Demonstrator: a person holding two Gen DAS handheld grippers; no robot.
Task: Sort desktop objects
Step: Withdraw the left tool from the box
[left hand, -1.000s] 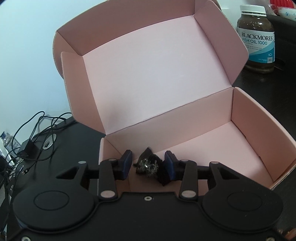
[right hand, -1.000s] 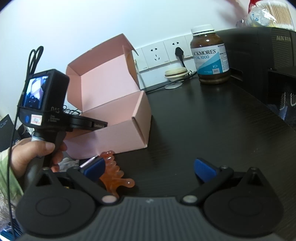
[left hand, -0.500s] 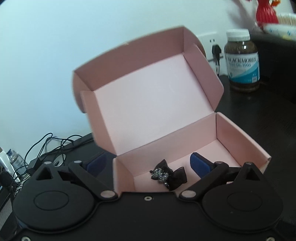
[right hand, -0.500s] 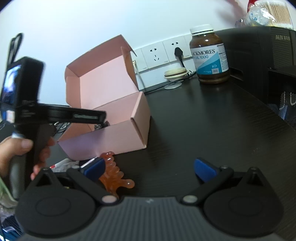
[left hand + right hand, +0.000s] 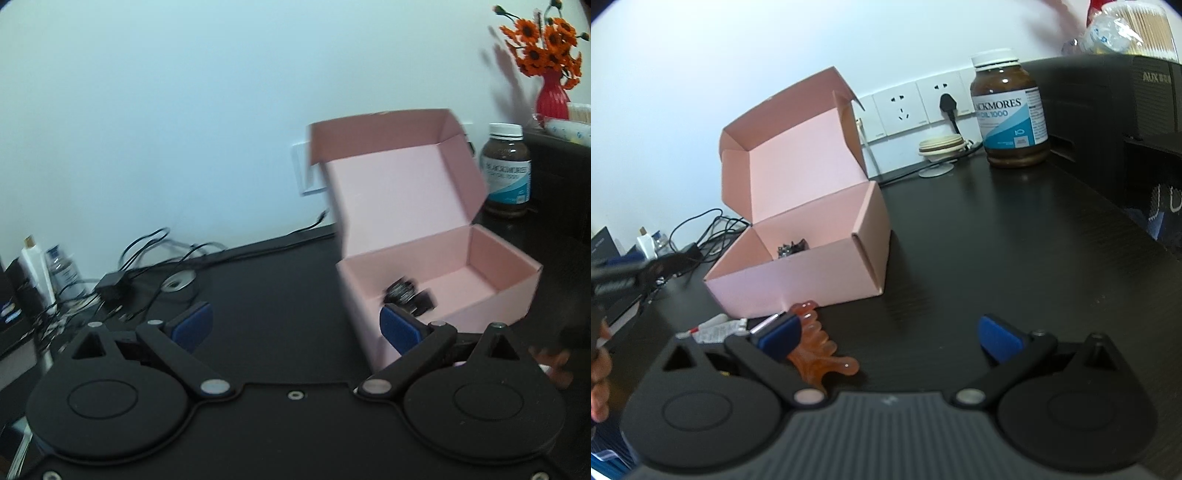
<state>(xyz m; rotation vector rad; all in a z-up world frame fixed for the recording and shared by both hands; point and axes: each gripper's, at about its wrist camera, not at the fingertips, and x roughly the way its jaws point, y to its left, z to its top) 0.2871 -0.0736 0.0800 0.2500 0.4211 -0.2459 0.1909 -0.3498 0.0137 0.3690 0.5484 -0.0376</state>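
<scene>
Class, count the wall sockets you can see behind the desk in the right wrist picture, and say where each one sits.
2. One socket, unused, is just right of the pink box lid. The second socket, with a black plug in it, sits beside the brown bottle. The box may hide more.

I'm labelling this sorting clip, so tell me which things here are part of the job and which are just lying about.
Part of the job:
pink box
black hair bow, already inside the box
orange hair clip
small white tube

Just lying about:
fish oil bottle
cables
flower vase
wall sockets
</scene>
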